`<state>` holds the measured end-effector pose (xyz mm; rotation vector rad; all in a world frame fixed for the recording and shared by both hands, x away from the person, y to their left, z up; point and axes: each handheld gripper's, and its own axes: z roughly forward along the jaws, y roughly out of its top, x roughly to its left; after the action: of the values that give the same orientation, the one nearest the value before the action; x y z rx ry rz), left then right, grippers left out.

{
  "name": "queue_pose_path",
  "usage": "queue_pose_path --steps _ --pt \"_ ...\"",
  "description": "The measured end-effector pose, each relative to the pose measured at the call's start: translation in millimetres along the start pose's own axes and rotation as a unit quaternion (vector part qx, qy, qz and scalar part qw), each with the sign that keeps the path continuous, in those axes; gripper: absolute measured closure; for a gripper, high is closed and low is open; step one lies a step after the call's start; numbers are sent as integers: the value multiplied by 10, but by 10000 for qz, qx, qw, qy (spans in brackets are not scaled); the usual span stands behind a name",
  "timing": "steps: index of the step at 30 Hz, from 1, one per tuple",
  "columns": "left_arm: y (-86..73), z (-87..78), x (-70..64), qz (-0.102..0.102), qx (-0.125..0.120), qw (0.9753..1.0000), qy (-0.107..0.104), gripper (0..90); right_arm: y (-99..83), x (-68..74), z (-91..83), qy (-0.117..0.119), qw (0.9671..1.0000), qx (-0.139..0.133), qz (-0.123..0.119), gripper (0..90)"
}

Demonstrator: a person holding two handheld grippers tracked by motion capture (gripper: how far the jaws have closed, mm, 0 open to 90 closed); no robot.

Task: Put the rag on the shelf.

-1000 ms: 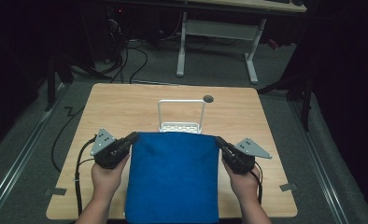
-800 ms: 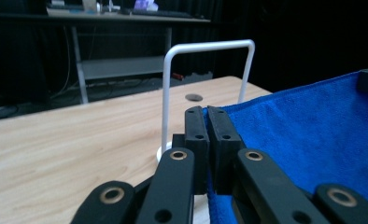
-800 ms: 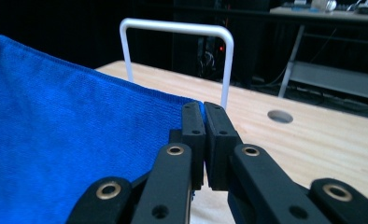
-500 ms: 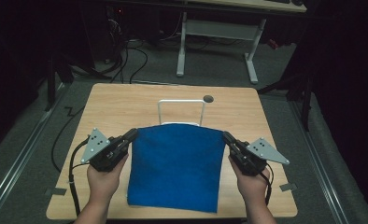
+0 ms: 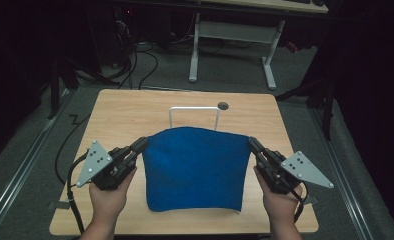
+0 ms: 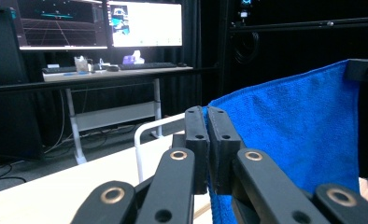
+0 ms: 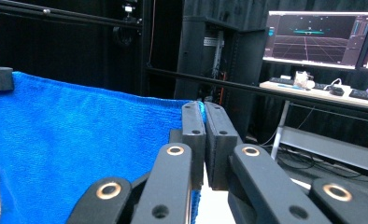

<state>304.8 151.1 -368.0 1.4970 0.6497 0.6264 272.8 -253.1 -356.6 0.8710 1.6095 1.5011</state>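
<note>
Holding a blue terry cloth [image 5: 195,167] raised above the tabletop [image 5: 130,115].
Left tongs [image 5: 141,144] and right tongs [image 5: 252,143] clamped on top corners at 9 and 3 o'clock.

Your workspace: a lit wooden table in a dark, black-walled room.

You are at a light wooden table [image 5: 135,115] that stands on grey carpet [image 5: 30,150]; a small round hole [image 5: 223,105] sits near its far edge. Beyond it you face a white-legged desk [image 5: 235,37] with black cables [image 5: 135,60] trailing on the floor beside it. On that desk you can see two lit monitors [image 6: 145,23], a keyboard [image 6: 156,65] and some small clutter. Black panels and a dark rack [image 7: 210,60] close off the room around you, and the light falls mainly on your table.
</note>
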Motion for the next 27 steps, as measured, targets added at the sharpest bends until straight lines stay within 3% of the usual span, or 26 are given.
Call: queue_pose_path --steps 11,14,19,27 --pt "106 257 156 88 32 9999 100 885 57 -134 240 42 9999 108 99 885" --pt "172 325 197 189 36 9997 160 885 95 -173 315 59 9998 109 126 885" --pt "293 433 315 174 0 9996 240 887 168 -257 443 40 9998 91 191 885" --pt "511 626 409 452 15 9982 386 887 286 -395 622 -120 9998 46 137 885"
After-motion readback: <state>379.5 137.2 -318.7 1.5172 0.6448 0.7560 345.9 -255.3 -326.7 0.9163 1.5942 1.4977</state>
